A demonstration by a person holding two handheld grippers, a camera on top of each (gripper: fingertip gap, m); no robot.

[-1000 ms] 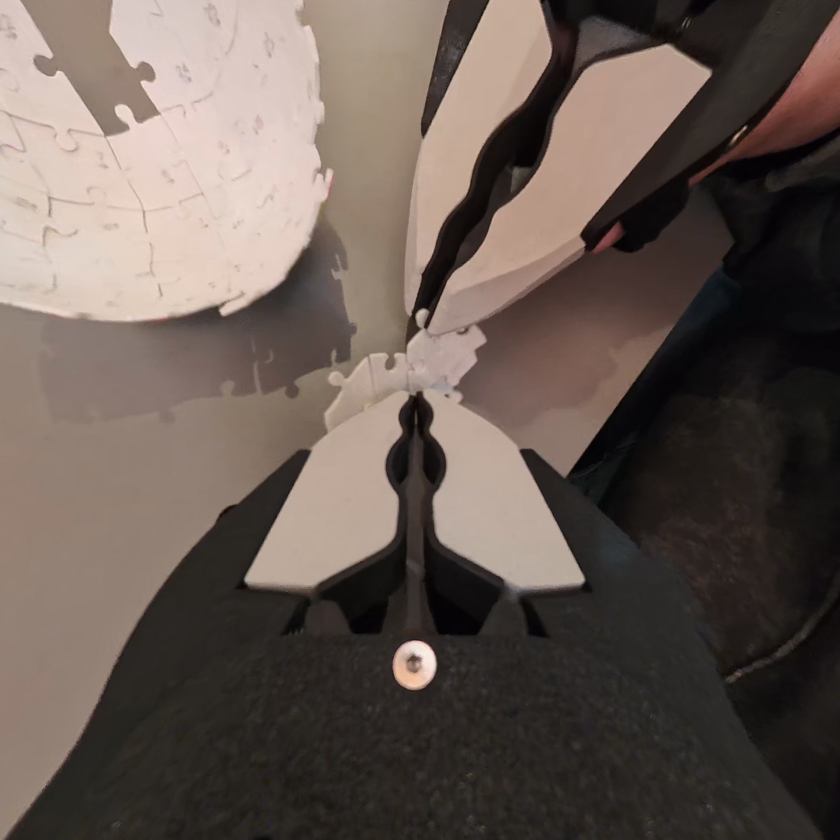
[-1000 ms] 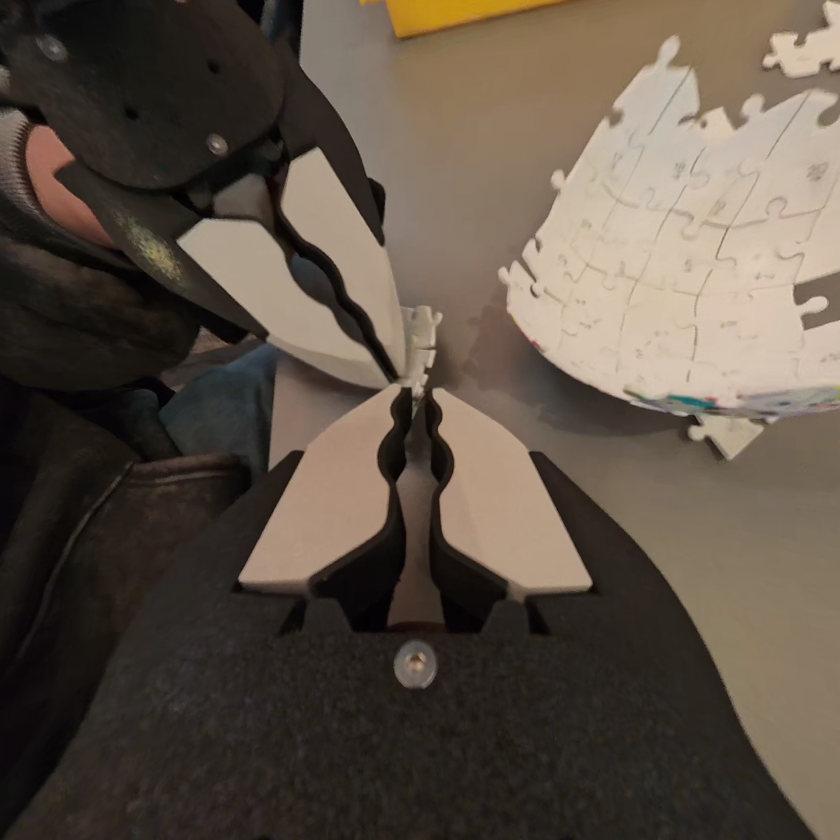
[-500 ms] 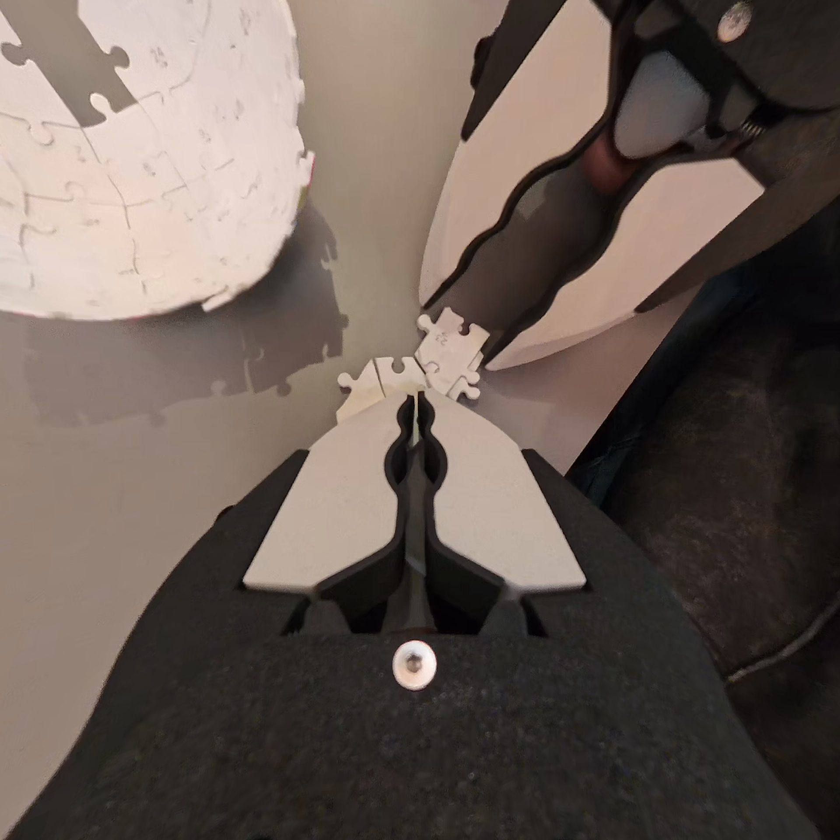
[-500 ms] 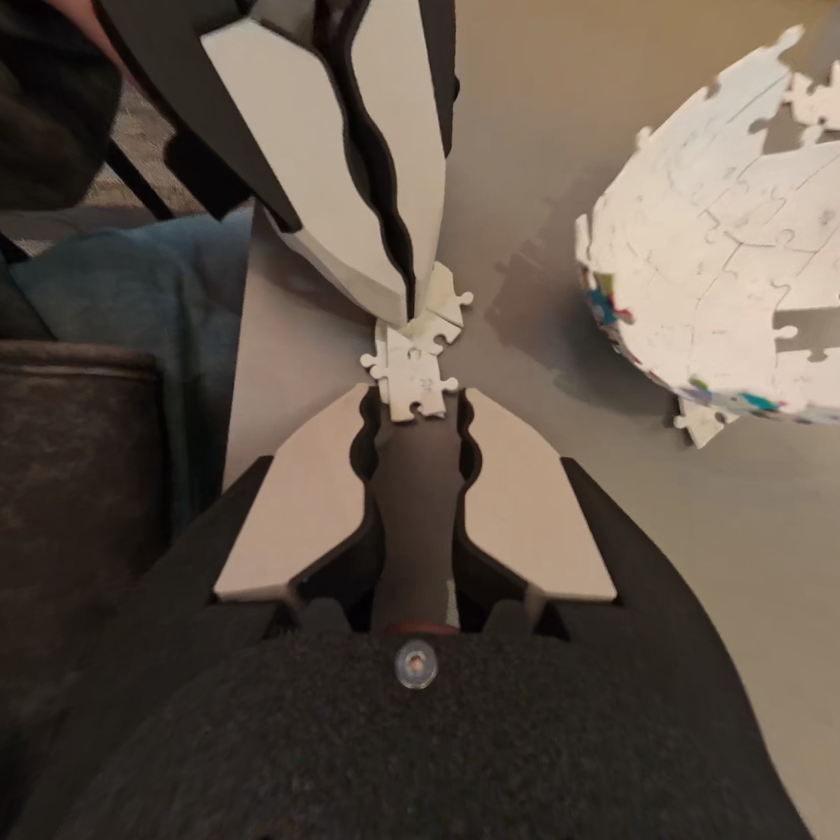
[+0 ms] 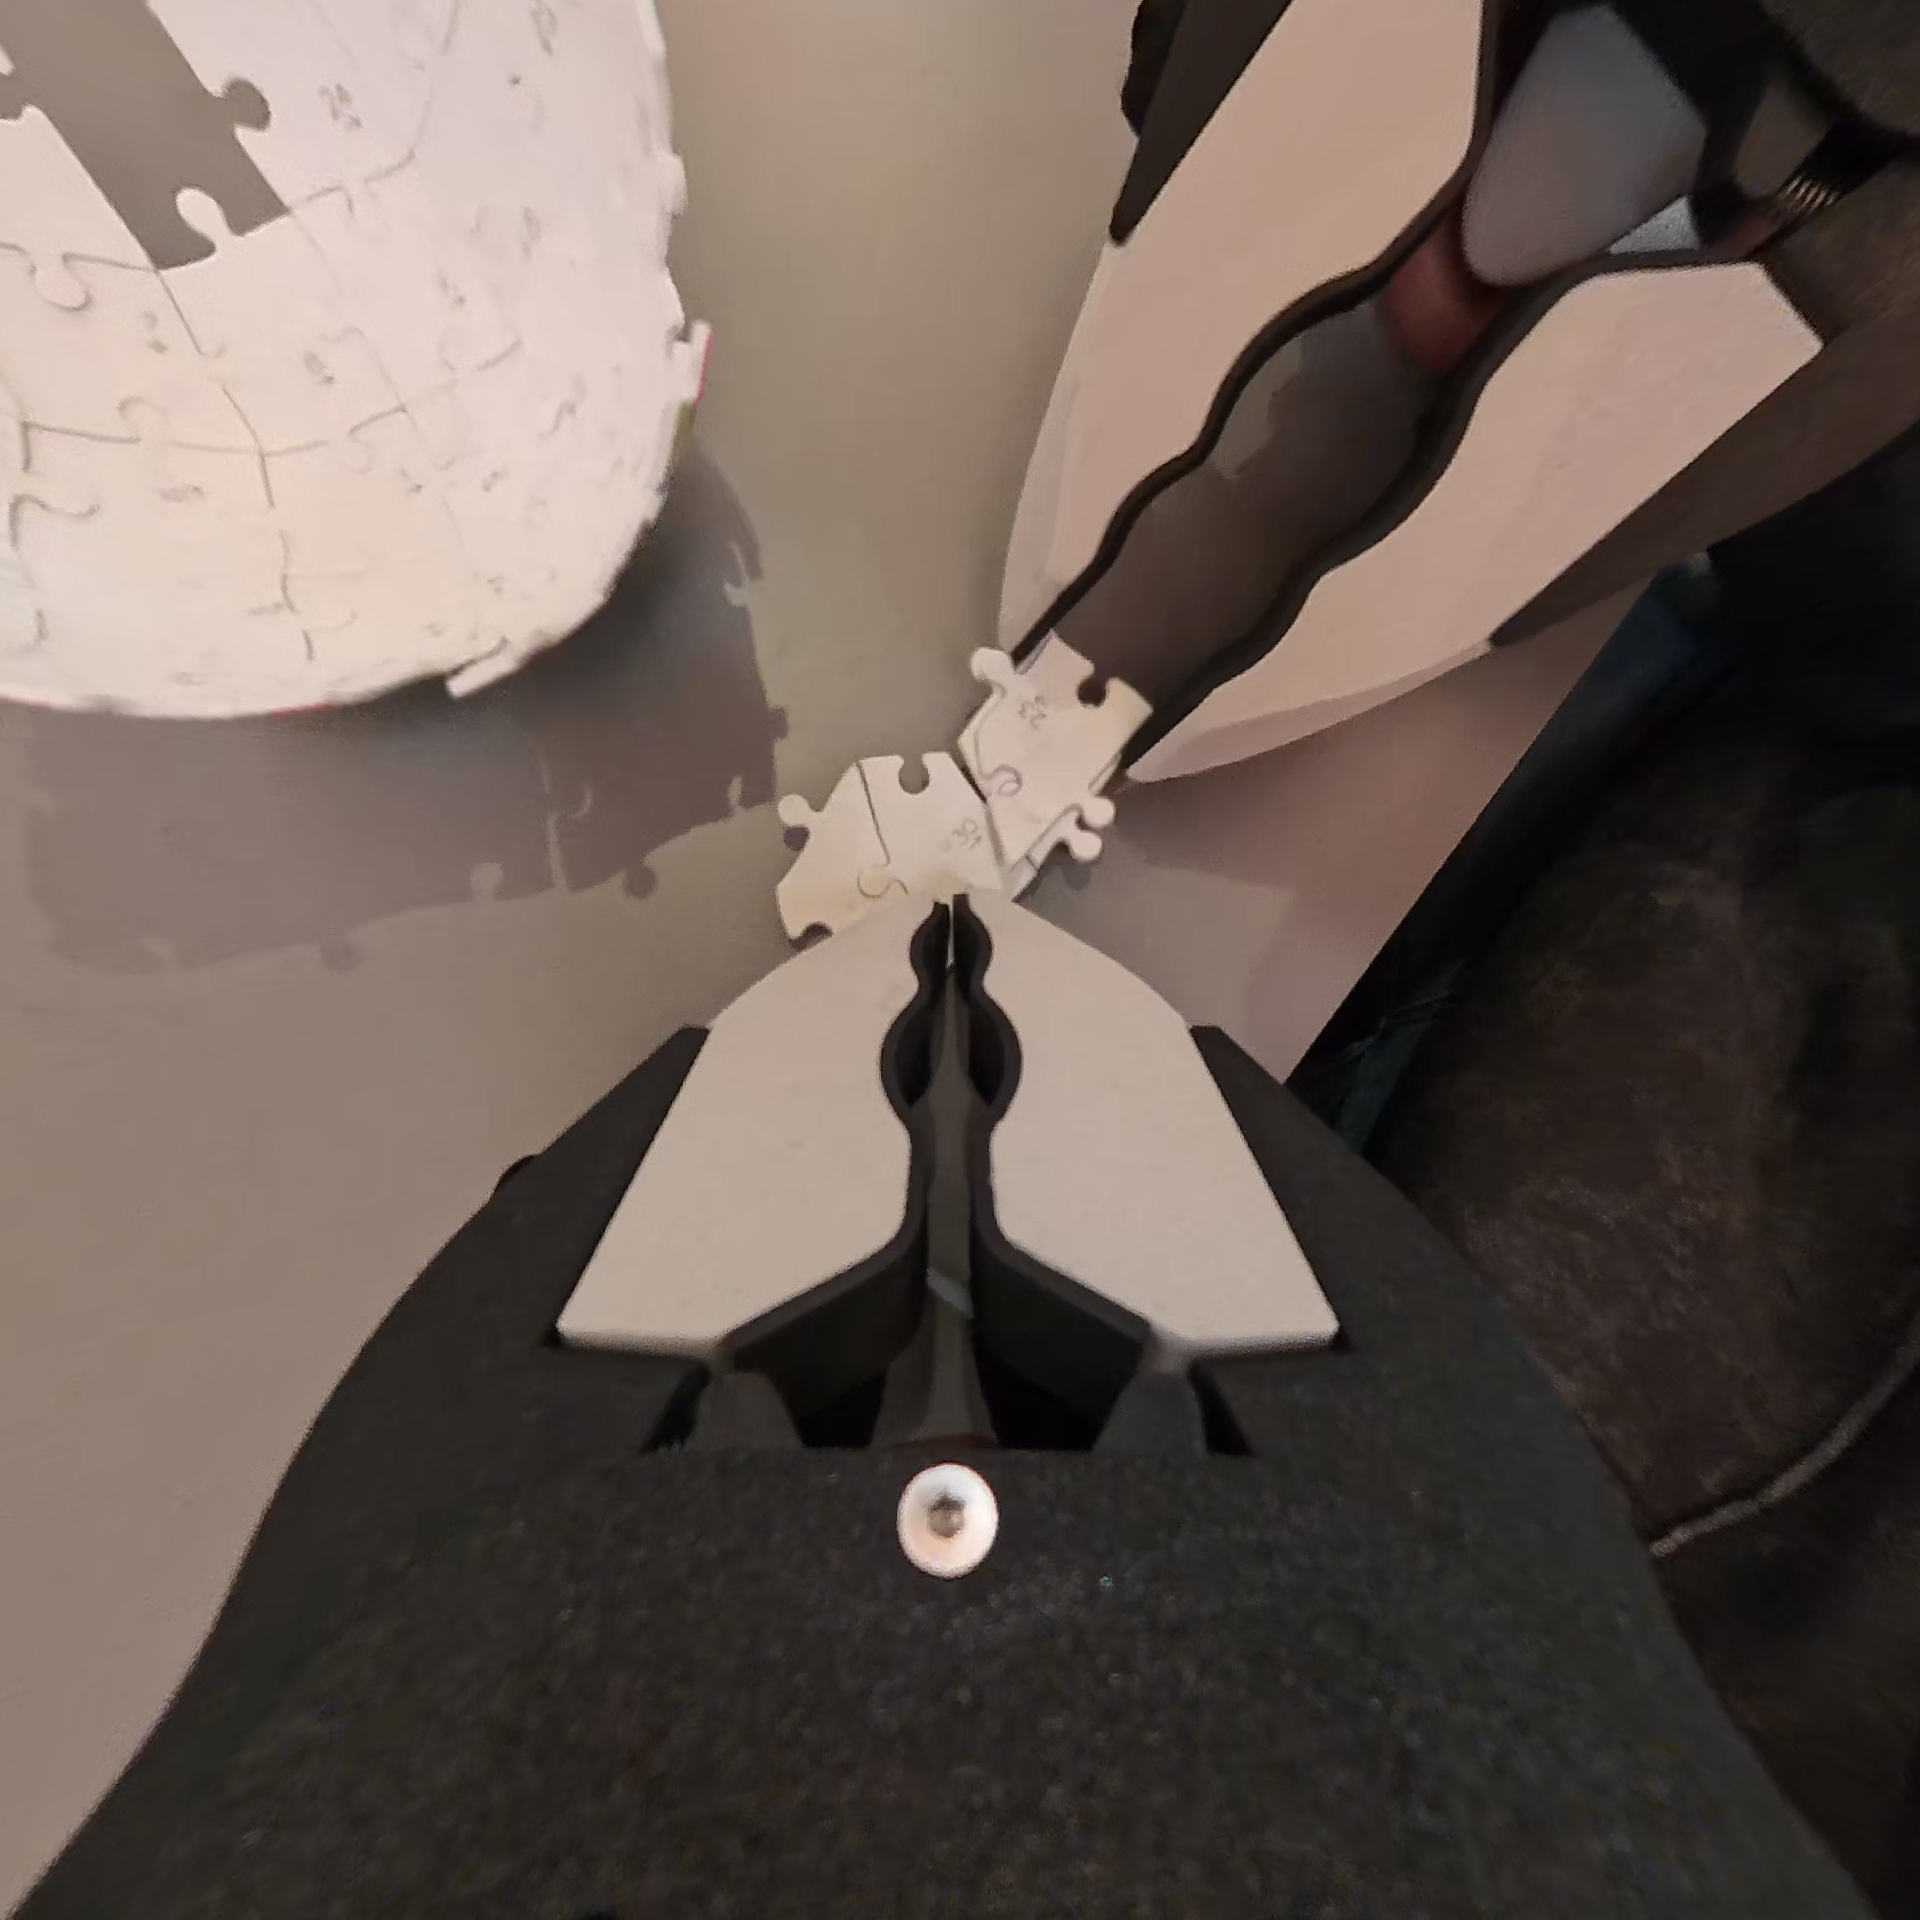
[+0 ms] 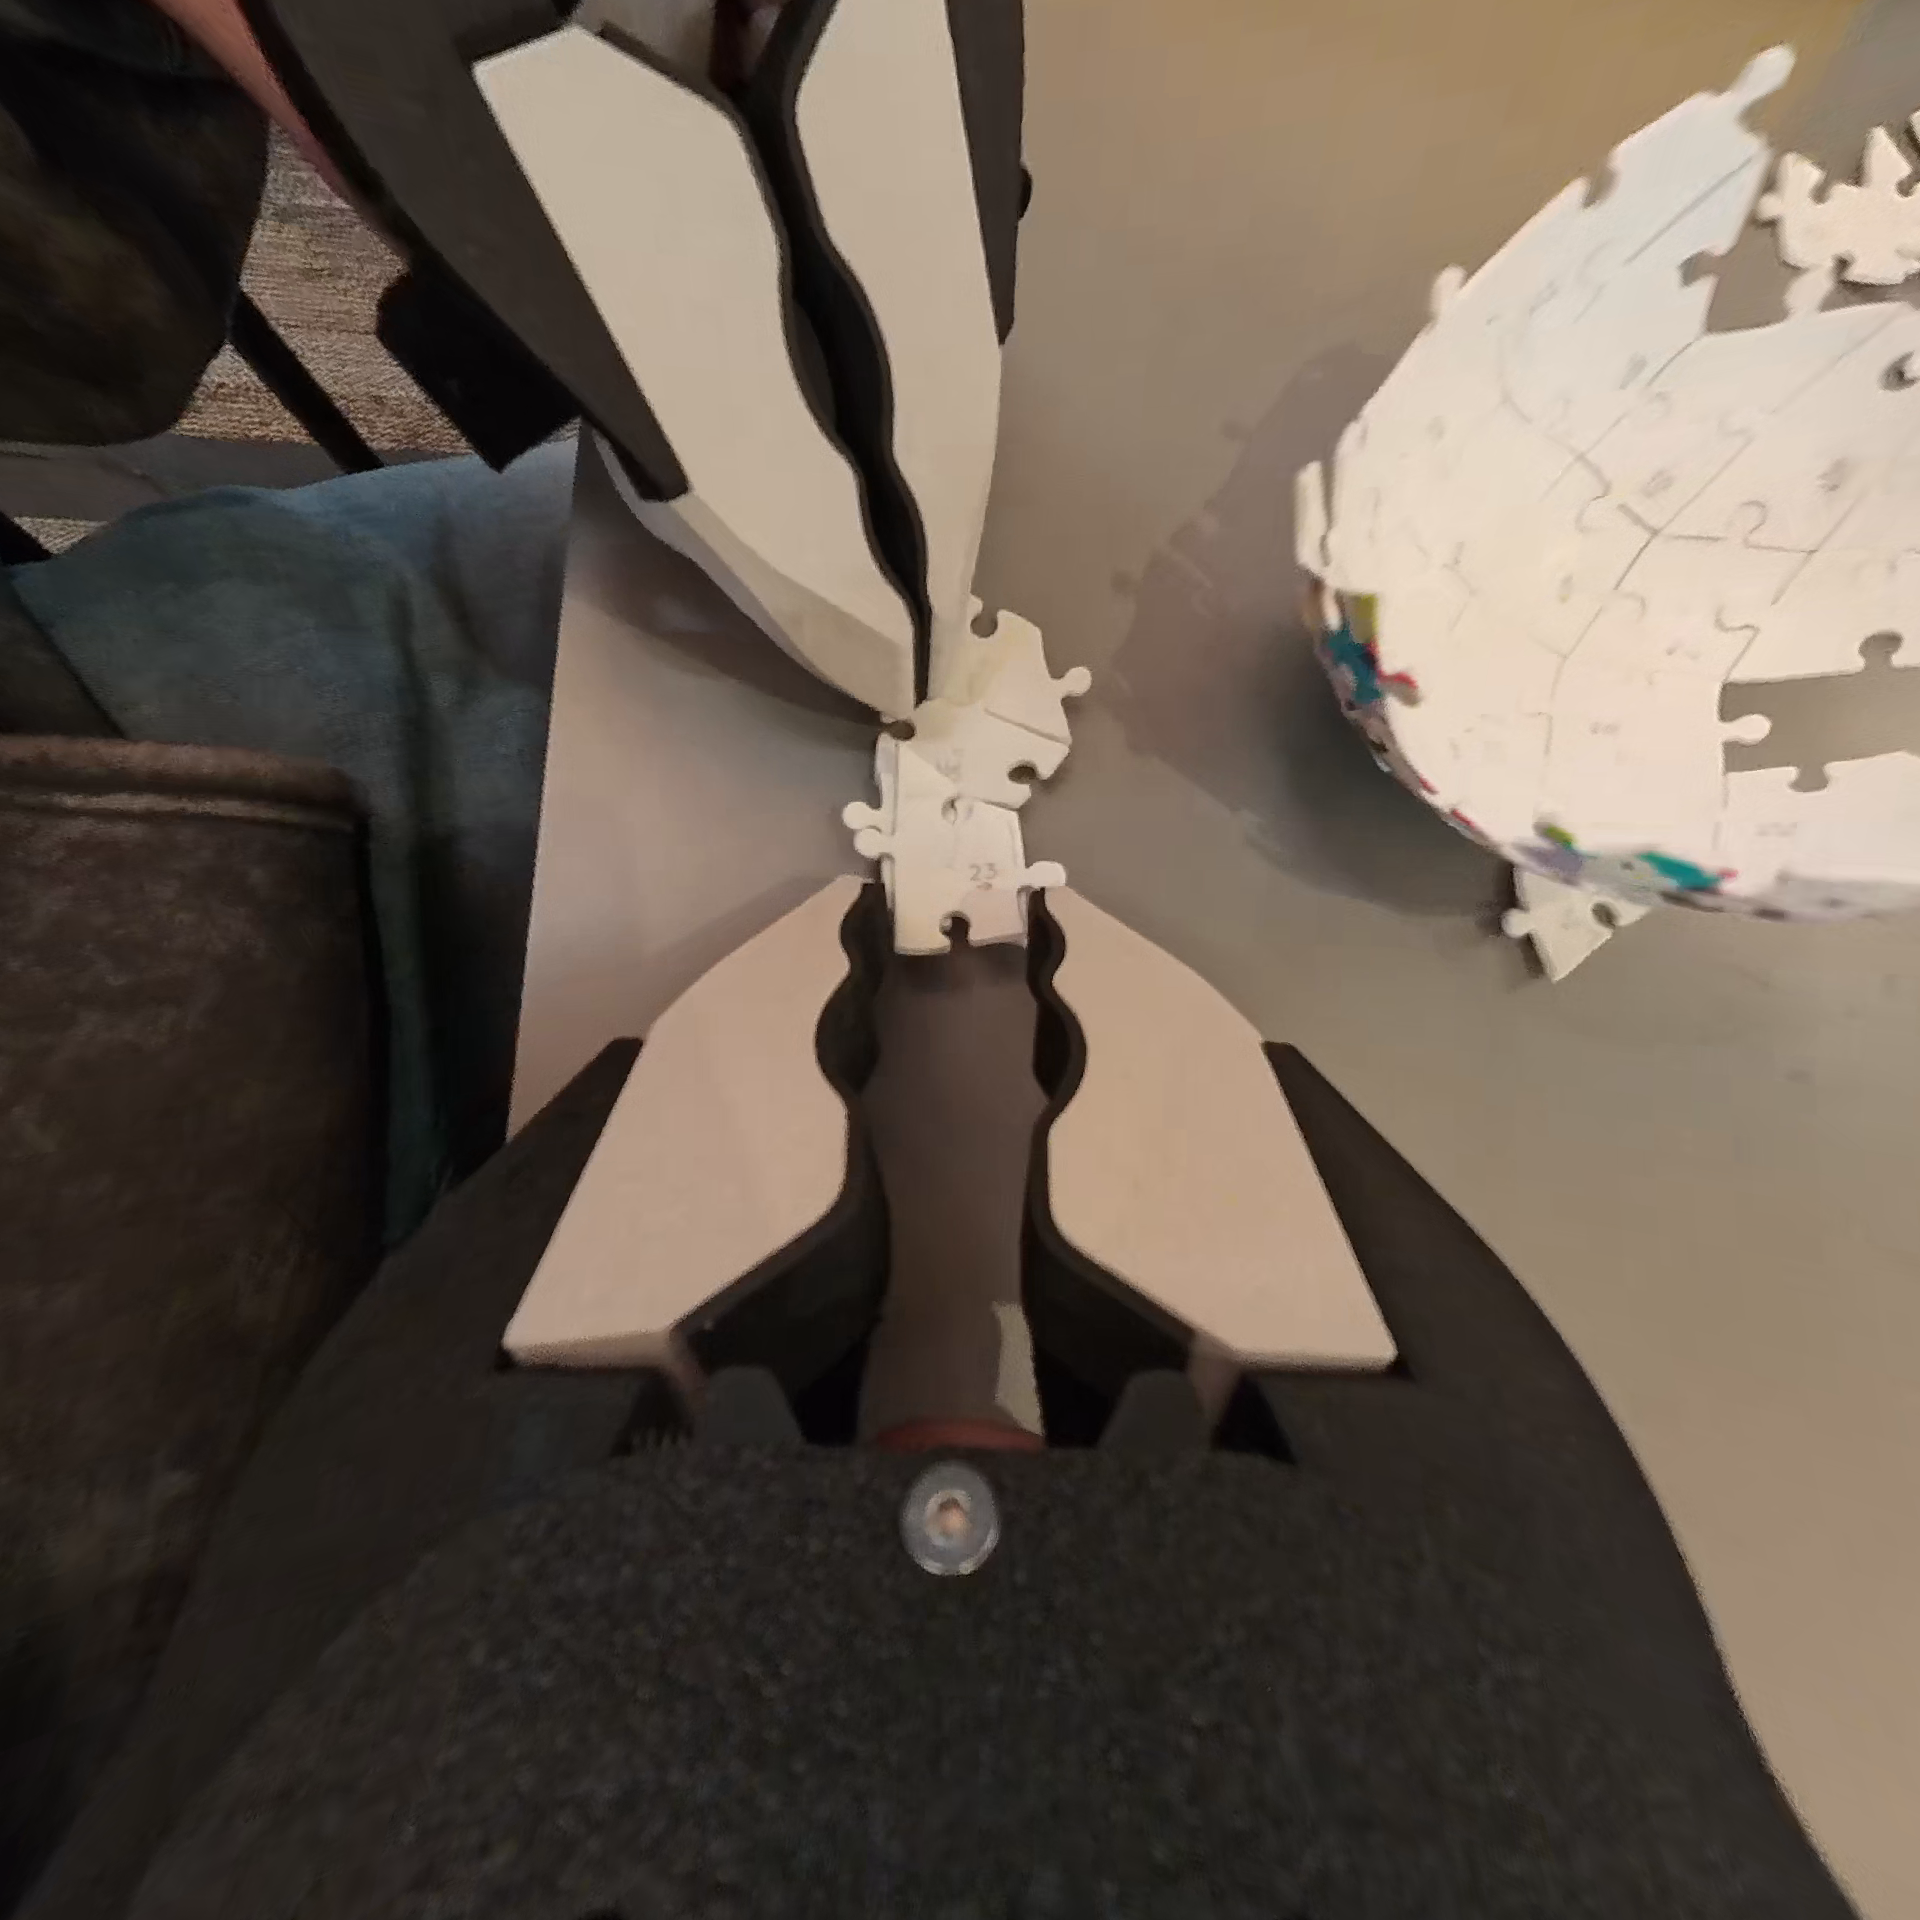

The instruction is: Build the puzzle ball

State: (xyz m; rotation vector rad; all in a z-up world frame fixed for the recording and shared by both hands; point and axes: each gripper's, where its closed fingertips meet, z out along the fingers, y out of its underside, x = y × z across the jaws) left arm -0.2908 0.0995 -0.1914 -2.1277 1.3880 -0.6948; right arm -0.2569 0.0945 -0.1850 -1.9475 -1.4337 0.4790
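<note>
Progress, judged from the frames: roughly mid-build. Large curved white plastic puzzle-ball shell point(image 6: 1662, 582) sits on the grey matte tabletop point(image 5: 312, 1091), many pcs locked in, printed colour side visible only at its lower rim; still open at the top w/ a jagged notch-shaped gap point(image 5: 135, 156) in the wall, so plenty left to fit. Off-shell sub-assembly in hand: left gripper point(image 5: 951, 906) is clenched on a small white joined pair of curved pcs point(image 5: 883, 847), held above the table near its front edge, well apart from the shell. Right gripper point(image 6: 961, 920) has fingers spread, and the single white tabbed pc point(image 6: 961, 868) lies between its tips; can't tell if it's pinching or just touching. That pc meets the pair at an angle, looks not fully seated yet. Loose white pcs remain: one tucked under the shell edge point(image 6: 1558, 925), a few more behind it point(image 6: 1849, 223). Writing: small printed numerals on pc backs, no brand or label seen.
</note>
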